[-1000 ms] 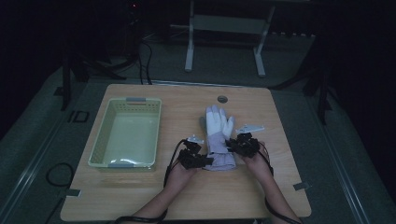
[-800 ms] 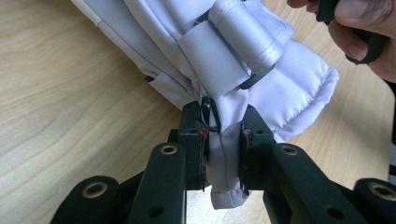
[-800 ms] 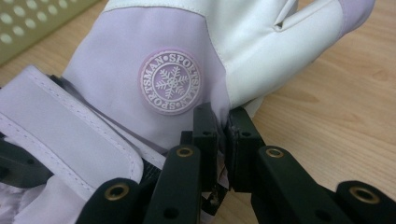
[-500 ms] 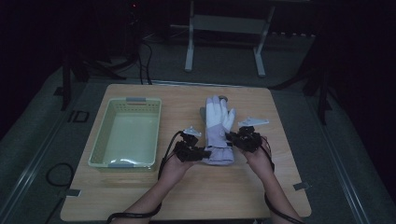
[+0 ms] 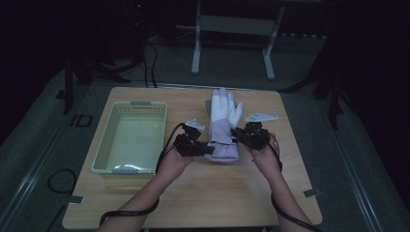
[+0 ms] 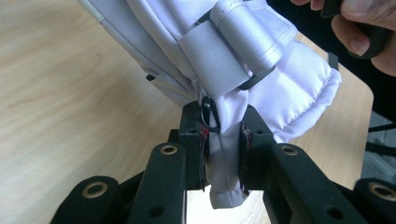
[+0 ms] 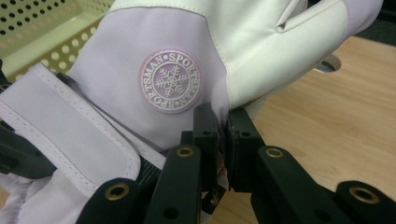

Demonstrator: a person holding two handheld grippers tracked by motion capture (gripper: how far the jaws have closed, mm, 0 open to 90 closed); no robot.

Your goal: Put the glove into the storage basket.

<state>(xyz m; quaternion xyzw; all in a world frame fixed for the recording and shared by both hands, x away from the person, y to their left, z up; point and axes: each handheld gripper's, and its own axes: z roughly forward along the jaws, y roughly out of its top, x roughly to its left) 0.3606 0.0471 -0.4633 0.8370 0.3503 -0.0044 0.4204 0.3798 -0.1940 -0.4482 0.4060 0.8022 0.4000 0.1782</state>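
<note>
1. In the left gripper view the left gripper (image 6: 219, 154) has its jaws clamped on a fold of the glove (image 6: 243, 70) at the cuff.
2. In the right gripper view the right gripper (image 7: 223, 140) pinches the glove's opposite edge, just below the round snowflake badge (image 7: 171, 80).
3. In the high view the glove (image 5: 223, 126) sits at frame centre, its long axis running up the frame, fingers toward the top, cuff between both grippers.
4. The basket (image 5: 104, 155) lies at centre left, nearer the left gripper (image 5: 205, 150); carrying the glove there likely means moving leftward.
</note>
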